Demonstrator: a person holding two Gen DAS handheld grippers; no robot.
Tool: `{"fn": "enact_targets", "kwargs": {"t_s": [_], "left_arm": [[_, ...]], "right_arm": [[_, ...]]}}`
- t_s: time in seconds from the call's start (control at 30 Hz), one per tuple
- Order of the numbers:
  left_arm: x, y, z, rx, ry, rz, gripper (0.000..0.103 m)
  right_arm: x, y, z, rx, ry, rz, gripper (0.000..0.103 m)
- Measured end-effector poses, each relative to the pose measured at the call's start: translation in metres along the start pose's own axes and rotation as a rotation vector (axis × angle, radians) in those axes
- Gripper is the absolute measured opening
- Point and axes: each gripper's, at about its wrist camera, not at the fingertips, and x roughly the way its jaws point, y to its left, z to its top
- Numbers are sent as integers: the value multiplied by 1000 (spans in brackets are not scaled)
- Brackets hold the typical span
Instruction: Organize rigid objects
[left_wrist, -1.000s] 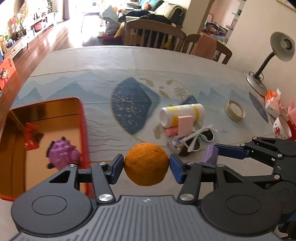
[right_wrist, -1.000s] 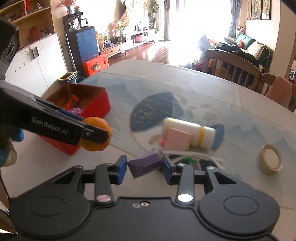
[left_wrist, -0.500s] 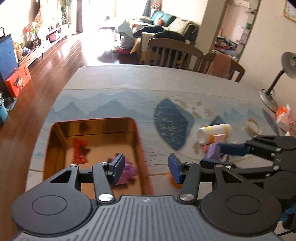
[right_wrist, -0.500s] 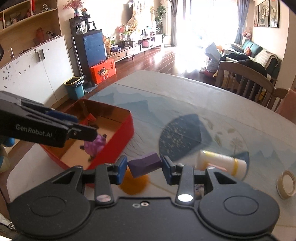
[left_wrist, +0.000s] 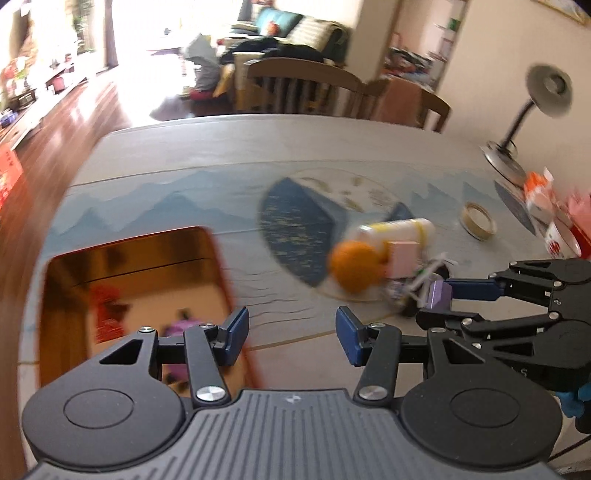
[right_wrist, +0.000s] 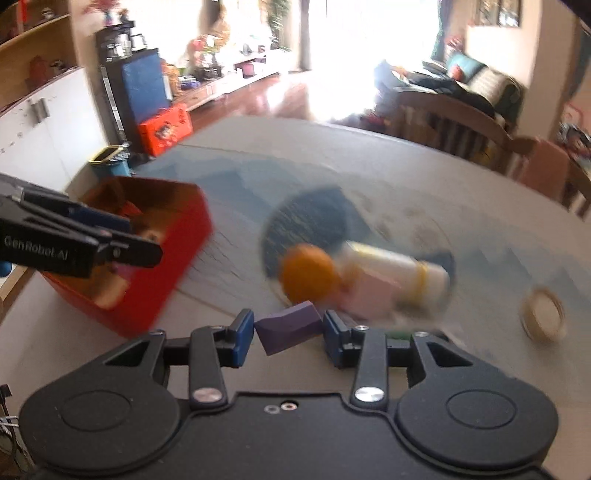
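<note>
Fingers of my right gripper clamp the purple block, held up for the red box. My left gripper hangs open and empty — a second ago it pinched the orange, which now lies on the table against the white bottle, outside the box.

I see the table: a red box near its left edge, an orange, white bottle and tape roll toward its right.
</note>
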Motion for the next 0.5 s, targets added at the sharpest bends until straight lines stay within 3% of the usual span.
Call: {"fn": "enact_targets", "kwargs": {"t_s": [0.1, 0.3, 0.5], "left_arm": [[19, -21, 7, 15, 12, -4, 55], [61, -41, 29, -11, -9, 68, 78], [108, -37, 42, -33, 33, 179, 79]], "right_arm": [[-8, -23, -15, 42, 11, -16, 40], [-21, -60, -35, 84, 7, -28, 40], [-24, -87, -49, 107, 23, -31, 40]]}}
